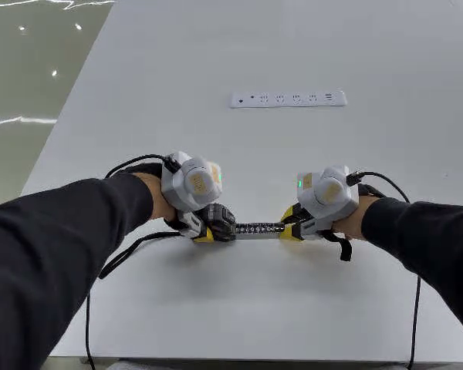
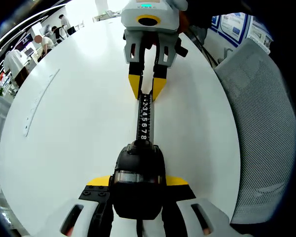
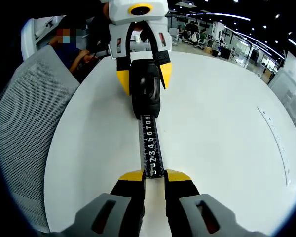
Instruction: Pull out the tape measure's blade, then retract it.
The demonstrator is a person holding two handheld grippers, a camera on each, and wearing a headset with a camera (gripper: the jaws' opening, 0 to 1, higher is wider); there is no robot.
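Note:
A black tape measure case sits between the yellow-tipped jaws of my left gripper, which is shut on it; the case looms large in the left gripper view. A short stretch of the blade with white numerals runs rightward to my right gripper, shut on the blade's end. In the right gripper view the blade leads from my right gripper up to the case. The left gripper view has the blade reaching the right gripper. Both hover just above the white table.
A white power strip lies further back on the table. Black cables trail from both grippers toward the front edge. Grey mesh chairs stand beside the table. The table's left edge borders a glossy floor.

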